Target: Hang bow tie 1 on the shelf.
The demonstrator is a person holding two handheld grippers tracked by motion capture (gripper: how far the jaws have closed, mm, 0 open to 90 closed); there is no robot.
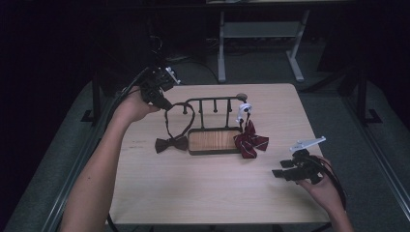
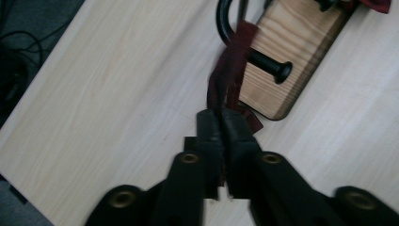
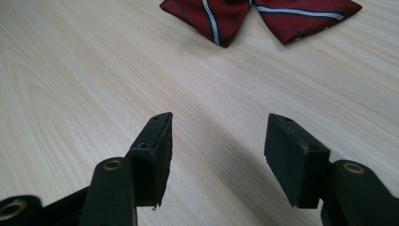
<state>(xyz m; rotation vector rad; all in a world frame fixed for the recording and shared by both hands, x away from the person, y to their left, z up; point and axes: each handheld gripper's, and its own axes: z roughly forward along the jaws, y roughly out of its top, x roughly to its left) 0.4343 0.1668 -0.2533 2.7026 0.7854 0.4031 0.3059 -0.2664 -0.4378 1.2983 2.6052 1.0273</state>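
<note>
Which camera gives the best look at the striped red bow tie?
The high view: the whole striped red bow tie shows beside the rack. The right gripper view catches just its two lower tips; the left gripper view, a corner.

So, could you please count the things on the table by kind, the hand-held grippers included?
Bow ties: 2, dark brown bow tie and red striped bow tie
Rack: 1, hook rack
Grippers: 2, left gripper, right gripper
Total: 5

Jaws seemingly pinching dark-red strap (image 2: 230, 70)
</note>
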